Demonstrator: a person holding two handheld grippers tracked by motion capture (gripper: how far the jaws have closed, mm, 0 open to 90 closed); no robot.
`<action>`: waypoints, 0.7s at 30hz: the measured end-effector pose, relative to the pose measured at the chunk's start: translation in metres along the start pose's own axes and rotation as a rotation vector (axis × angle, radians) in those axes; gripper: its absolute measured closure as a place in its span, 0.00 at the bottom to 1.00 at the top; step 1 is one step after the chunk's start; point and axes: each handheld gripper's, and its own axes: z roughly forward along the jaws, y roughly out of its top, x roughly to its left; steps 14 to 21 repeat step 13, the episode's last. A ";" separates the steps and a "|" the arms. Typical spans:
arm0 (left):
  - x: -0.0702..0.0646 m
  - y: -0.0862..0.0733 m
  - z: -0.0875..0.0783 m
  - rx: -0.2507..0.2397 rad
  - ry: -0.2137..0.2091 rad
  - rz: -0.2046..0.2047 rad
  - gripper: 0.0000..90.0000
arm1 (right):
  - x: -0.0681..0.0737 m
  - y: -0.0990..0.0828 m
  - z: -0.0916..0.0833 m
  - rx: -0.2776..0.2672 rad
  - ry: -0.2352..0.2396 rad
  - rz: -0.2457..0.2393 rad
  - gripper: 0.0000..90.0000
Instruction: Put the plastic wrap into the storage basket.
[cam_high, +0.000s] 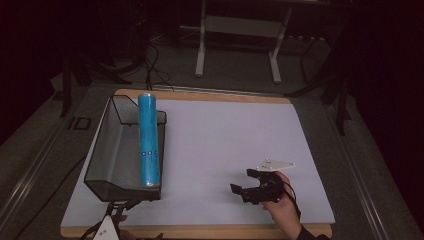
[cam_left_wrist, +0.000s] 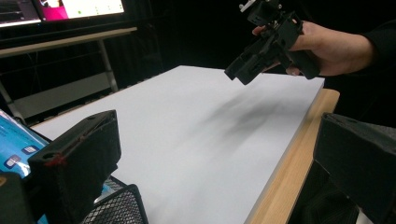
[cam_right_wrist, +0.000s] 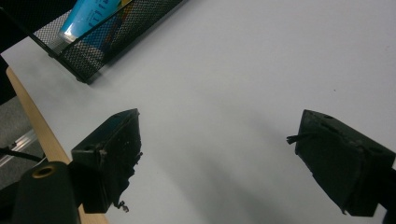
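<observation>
While the blue tube (cam_high: 148, 141) lies lengthwise along the right wall of the black mesh basket (cam_high: 102, 150), its far end propped on the basket's far rim, neither gripper touches it. The basket stands at the left side of the white mat (cam_high: 225, 150), which covers the wooden table (cam_high: 200, 232).

1. Right gripper (cam_high: 245, 181): held in the person's hand (cam_high: 282, 207) above bare mat, well apart from the basket, jaws pointing toward it. In the right gripper view its 2 jaws stand wide with nothing between them.
2. Left gripper (cam_high: 117, 210): positioned at the near edge of the table, just in front of the basket's near wall. In the left gripper view its 2 jaws stand wide and empty, with the mesh rim (cam_left_wrist: 119, 205) directly below.

Judged step: approach to the tube, no grasp yet made.

Next move, as a judgement: carry 1 gripper over the basket rim, align its jaws across the tube's width, then close. The mesh wall beside the tube leaves little clearance for the jaw on that side.
</observation>
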 end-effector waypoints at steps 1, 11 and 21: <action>0.000 0.000 0.000 0.001 -0.002 0.001 0.02 | 0.000 -0.001 0.000 -0.001 0.003 0.007 0.16; 0.001 0.000 0.000 -0.001 -0.004 0.001 0.02 | -0.003 -0.004 0.005 -0.017 -0.017 -0.015 0.16; 0.001 0.000 0.000 -0.001 -0.004 0.000 0.02 | -0.002 -0.004 0.007 -0.023 -0.036 -0.042 0.16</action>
